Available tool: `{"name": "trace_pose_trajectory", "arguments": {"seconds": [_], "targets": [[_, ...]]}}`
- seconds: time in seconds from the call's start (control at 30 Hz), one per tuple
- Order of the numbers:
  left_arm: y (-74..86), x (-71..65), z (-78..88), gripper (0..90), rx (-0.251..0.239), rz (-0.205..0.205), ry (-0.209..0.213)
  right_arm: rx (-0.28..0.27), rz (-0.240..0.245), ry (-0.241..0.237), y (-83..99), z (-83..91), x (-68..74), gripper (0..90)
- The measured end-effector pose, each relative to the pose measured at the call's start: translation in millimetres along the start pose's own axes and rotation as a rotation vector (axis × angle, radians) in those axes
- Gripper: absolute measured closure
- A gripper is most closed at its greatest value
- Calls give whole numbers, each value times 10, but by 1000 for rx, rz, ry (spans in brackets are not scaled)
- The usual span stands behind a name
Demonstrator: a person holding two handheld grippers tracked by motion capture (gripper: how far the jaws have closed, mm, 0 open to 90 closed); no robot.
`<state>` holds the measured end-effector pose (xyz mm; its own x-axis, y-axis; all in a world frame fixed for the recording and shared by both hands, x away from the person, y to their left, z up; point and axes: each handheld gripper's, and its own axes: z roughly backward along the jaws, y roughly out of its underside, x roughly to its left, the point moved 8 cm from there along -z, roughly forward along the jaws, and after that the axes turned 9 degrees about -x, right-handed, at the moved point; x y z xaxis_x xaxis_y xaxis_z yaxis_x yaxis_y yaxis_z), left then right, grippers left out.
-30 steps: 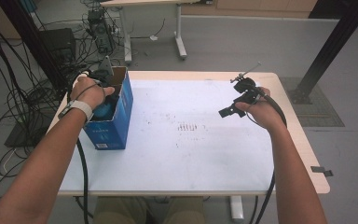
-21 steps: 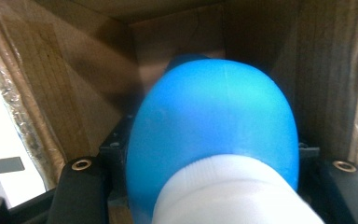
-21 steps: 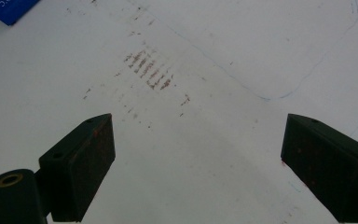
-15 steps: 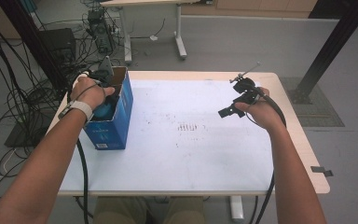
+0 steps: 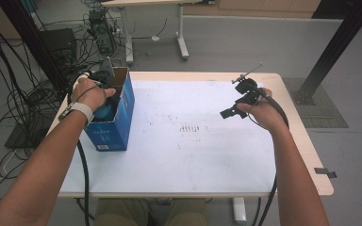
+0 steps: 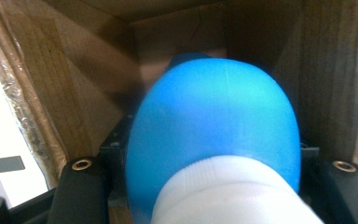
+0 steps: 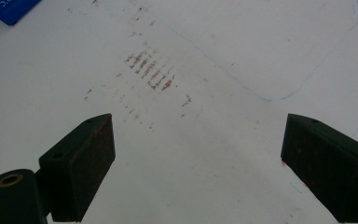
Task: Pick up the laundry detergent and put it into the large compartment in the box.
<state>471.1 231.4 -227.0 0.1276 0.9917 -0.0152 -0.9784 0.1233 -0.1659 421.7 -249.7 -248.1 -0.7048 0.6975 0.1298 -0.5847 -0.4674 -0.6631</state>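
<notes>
Across the white tabletop point(image 5: 193, 155), which carries a patch of rusty brown smudges point(image 5: 191, 128) near its middle, the work sits at the person's left edge. An open blue cardboard box point(image 5: 115, 120) stands upright there, its top flaps raised, most likely so that things can be lifted straight out of it. White printing runs along the box's lower side, but it is too small to read; a corner of the same blue print shows in the right gripper view, also unreadable.

Next in size, the left gripper point(image 5: 104, 94) reaches down into the box's mouth. In the left gripper view its fingers are closed tight on a blue rounded object with a white ribbed end point(image 6: 214, 140), which lies inside the brown cardboard walls point(image 6: 65, 79), still down in the box. The grip is on the object's lower part, near the white end, which should keep the smooth blue dome from slipping as it comes up.

Over the tabletop's right half, well apart from the box, the right gripper point(image 5: 231, 113) hangs in the person's hand. Its fingers point(image 7: 81, 163) stand wide apart with nothing between them, only bare tabletop below, apparently waiting to receive or steady the object. A faint blue pen line point(image 7: 307, 79) curves across the surface there.
</notes>
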Motion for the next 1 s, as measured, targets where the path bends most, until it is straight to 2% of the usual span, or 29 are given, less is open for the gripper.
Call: {"name": "trace_pose_trajectory", "arguments": {"seconds": [1.0], "targets": [[11, 5, -6, 378, -4, 0, -4, -1, -1, 1, -5, 9, 8, 96]]}}
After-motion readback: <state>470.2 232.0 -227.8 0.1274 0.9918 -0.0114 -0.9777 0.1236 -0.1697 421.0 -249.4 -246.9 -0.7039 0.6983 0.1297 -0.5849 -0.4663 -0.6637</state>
